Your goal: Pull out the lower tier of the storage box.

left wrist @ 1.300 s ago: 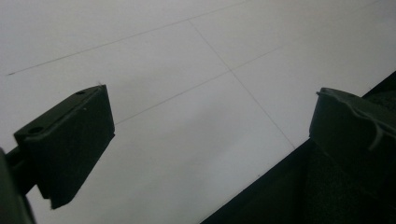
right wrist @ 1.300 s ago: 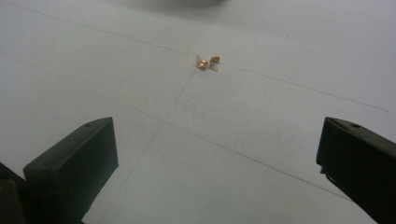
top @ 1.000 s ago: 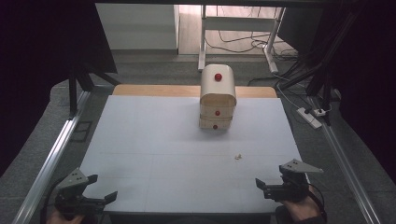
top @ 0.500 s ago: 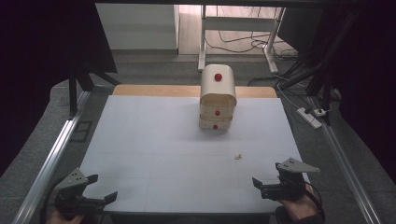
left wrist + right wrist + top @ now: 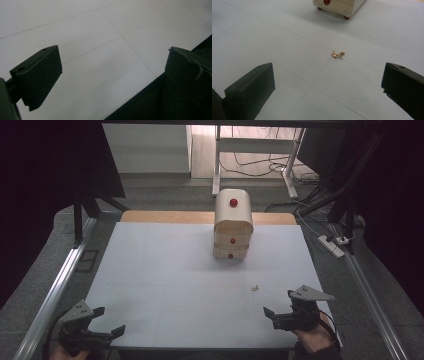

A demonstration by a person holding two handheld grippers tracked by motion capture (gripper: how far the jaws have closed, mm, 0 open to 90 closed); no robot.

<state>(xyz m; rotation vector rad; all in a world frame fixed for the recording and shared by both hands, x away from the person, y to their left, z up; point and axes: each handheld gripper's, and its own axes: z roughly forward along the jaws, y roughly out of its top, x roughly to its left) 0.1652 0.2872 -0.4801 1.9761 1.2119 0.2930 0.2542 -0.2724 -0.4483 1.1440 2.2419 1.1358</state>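
**Tongs lining up on the gold piece, nothing gripped yet**

The right tongs [image 5: 328, 82] are gaping apart at the lower right of the high view, facing the small gold piece [image 5: 338, 54] lying loose mid-frame. The left tongs [image 5: 110, 75] are hanging spread and empty by the surface's [image 5: 165, 270] near edge. Pickup looks barely begun; the drawer box [image 5: 233, 224] is sitting well apart, leaving open room.

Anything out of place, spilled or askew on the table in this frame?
Nothing is spilled or damaged. The one stray item is a small gold-coloured object lying loose on the white table, between the right gripper and the upright wooden drawer box. What it is cannot be told. Both grippers' jaws are open and empty.
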